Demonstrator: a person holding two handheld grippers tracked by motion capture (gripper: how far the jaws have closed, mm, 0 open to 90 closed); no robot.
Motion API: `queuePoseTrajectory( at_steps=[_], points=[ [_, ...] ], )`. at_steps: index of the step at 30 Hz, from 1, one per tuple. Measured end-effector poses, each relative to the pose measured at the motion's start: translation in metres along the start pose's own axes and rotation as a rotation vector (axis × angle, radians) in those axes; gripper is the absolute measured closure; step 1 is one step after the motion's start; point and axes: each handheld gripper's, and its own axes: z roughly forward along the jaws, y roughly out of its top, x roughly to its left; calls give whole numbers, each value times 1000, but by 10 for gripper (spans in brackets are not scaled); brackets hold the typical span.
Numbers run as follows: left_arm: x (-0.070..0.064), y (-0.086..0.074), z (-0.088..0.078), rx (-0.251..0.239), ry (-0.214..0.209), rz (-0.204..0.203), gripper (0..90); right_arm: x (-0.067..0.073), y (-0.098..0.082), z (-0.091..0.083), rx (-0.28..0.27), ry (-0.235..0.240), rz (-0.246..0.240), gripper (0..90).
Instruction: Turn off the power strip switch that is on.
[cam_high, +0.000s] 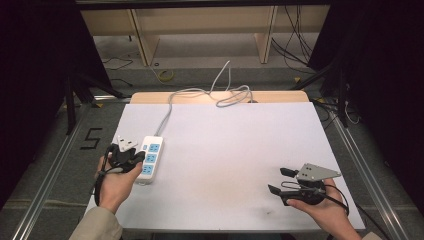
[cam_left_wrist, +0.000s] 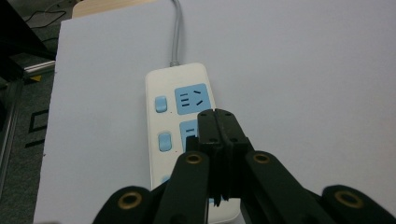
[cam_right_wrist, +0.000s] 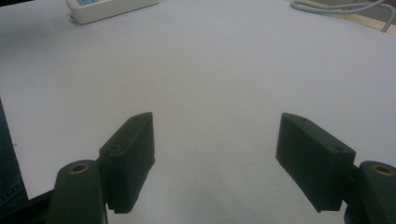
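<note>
White plastic power strip (cam_left_wrist: 180, 140), rounded corners

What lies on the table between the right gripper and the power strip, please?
Nothing: in the high view only bare white table runs from the open right gripper across to the power strip; the right gripper view shows the same bare stretch.

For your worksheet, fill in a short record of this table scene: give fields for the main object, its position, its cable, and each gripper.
Main object: white power strip with blue sockets
Position: flat at the left side of the white table
Cable: grey cable runs to the far edge
Left gripper: jaws shut, nothing between them, over the strip
Right gripper: jaws open, empty, above bare table
</note>
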Motion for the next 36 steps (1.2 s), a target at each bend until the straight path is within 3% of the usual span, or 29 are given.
queuePoseTrajectory(
  at_steps=[5, 16, 36],
  points=[
    [2, 2, 4, 11, -9, -15, 897, 0, 0, 0, 2, 0, 0, 285],
    [8, 6, 11, 61, -22, 3, 897, 0, 0, 0, 3, 1, 0, 285],
    [16, 12, 25, 99, 8, -7, 897, 0, 0, 0, 6, 1, -3, 286]
  ],
)
